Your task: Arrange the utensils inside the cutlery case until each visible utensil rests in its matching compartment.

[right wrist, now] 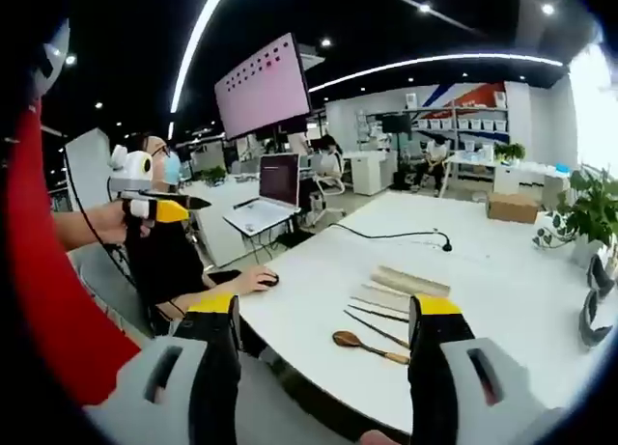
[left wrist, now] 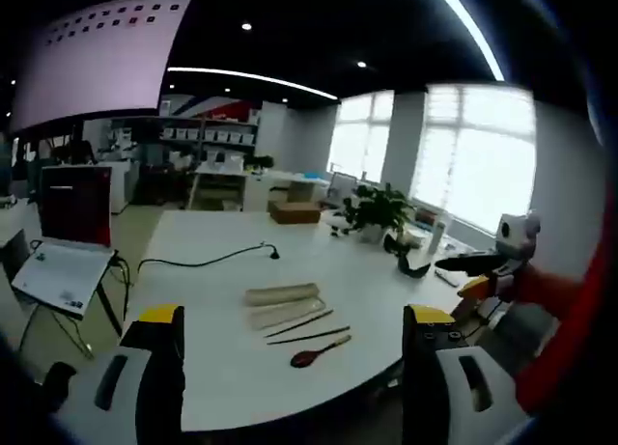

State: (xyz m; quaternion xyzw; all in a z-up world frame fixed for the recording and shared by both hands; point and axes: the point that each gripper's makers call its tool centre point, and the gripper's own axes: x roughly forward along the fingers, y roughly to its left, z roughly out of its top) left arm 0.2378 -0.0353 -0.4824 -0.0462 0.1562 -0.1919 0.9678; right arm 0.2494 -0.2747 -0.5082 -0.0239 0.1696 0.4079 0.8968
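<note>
A beige rolled cutlery case [left wrist: 282, 295] [right wrist: 410, 283] lies on the white table [left wrist: 212, 368] [right wrist: 502, 300]. Beside it lie two dark chopsticks [left wrist: 307, 329] [right wrist: 377, 321] and a wooden spoon [left wrist: 319, 351] [right wrist: 365, 345], all outside the case. My left gripper [left wrist: 294, 318] is held back from the table edge, open and empty; it also appears far left in the right gripper view [right wrist: 159, 209]. My right gripper [right wrist: 328, 310] is open and empty too, off the table edge; it enters the left gripper view from the right [left wrist: 488, 264].
A black cable [left wrist: 208, 262] [right wrist: 396, 236] crosses the table. A potted plant [left wrist: 372, 211], a cardboard box [left wrist: 294, 211] and black objects [left wrist: 410, 262] sit at its far side. A laptop [left wrist: 63, 271] [right wrist: 263, 211] stands on a side desk. A seated person's hand rests on a mouse [right wrist: 266, 279].
</note>
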